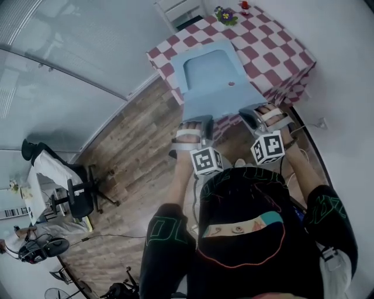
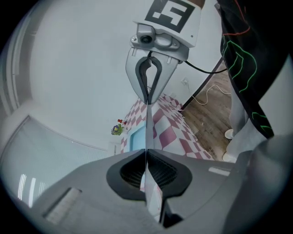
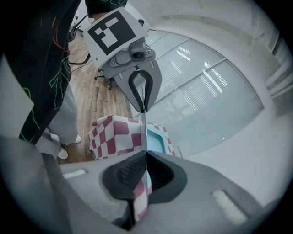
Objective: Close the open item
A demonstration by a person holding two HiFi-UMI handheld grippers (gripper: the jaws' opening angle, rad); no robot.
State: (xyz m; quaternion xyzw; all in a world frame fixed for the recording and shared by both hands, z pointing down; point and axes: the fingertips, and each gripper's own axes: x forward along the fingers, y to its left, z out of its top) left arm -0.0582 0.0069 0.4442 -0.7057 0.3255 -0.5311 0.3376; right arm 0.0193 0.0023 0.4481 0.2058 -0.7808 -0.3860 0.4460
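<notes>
Scene: person stands at a bench (image 1: 274, 55) draped in a red-and-white checked cloth, one gripper in each hand.
Open item: pale blue case (image 1: 207, 69) lies on the bench, with its thin lid (image 1: 225, 105) folded out towards the person, past the bench's near edge.
Left gripper (image 2: 146, 154): pinched tight on the lid's near-left corner. The panel shows edge-on between its pads.
Right gripper (image 3: 145, 154): clamped the same way on the near-right corner.
Step in hand: to my eye the lid is gripped and ready to swing up and over onto the case.
How to do it well: raise both corners together at one pace so the thin panel does not twist. Follow the arc about the far edge where it seems to fold, rather than pushing flat. Hold the pinch until the lid lies over the case.
Watch for: small pot of flowers (image 1: 225, 16) at the far corner, well apart from the case and unlikely to be struck.
</notes>
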